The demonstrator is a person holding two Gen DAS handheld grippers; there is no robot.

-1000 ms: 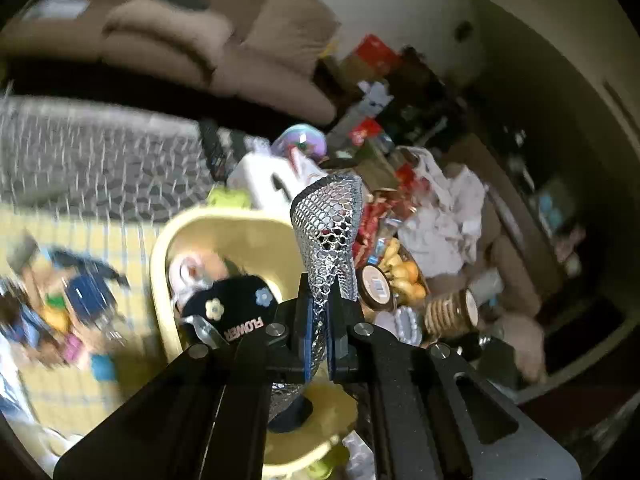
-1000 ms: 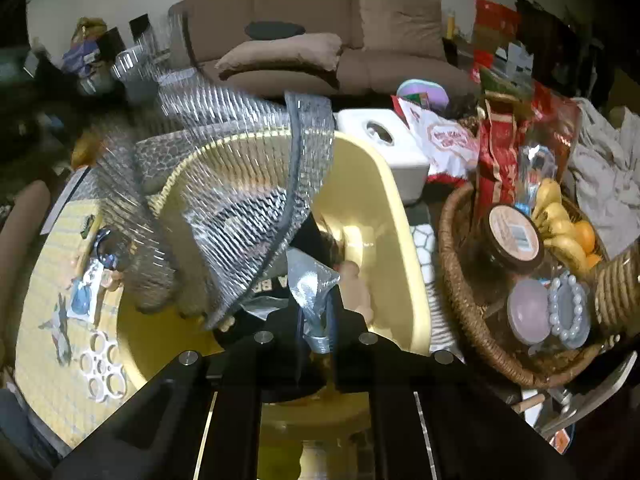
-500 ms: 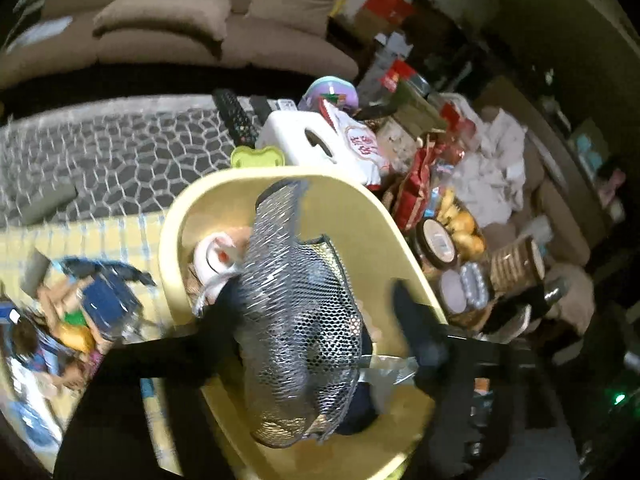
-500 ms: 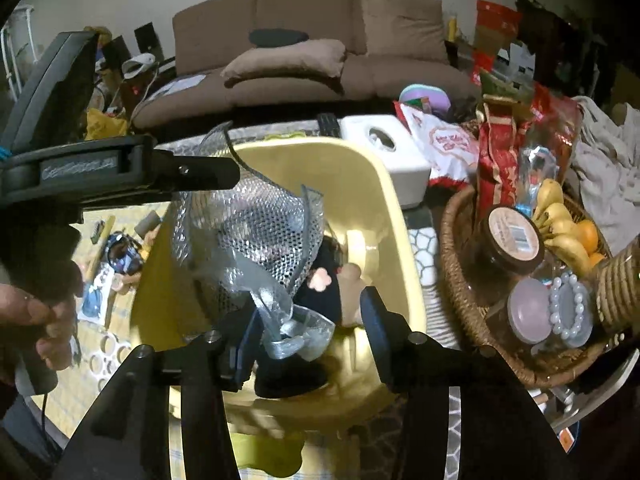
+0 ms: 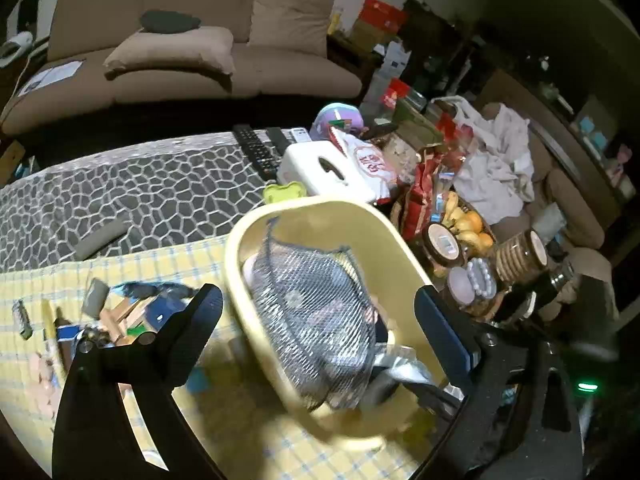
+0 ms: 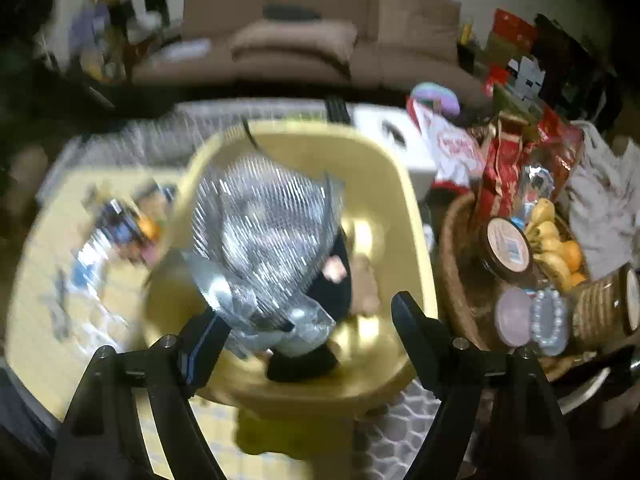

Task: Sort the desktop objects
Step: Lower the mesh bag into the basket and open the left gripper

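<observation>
A silver mesh bag [image 5: 316, 320] lies inside the yellow plastic tub [image 5: 240, 236], resting on a black item and other things. It also shows in the blurred right wrist view [image 6: 264, 240], with the tub [image 6: 416, 232] around it. My left gripper [image 5: 316, 304] is open and empty, its fingers to either side of the tub just above it. My right gripper [image 6: 308, 316] is open and empty above the tub's near end. Small toys and blocks [image 5: 120, 312] lie on the yellow checked cloth left of the tub.
A wicker basket [image 6: 452, 280] with jars, bananas and snack bags stands right of the tub. A white tissue box [image 5: 320, 168], remotes [image 5: 256, 148] and a green clip [image 5: 284, 192] lie behind it. A brown sofa [image 5: 180, 52] is beyond the table.
Both grippers let go of the mesh bag and opened wide. The bag dropped into the tub, and both grippers have drawn back from it.
</observation>
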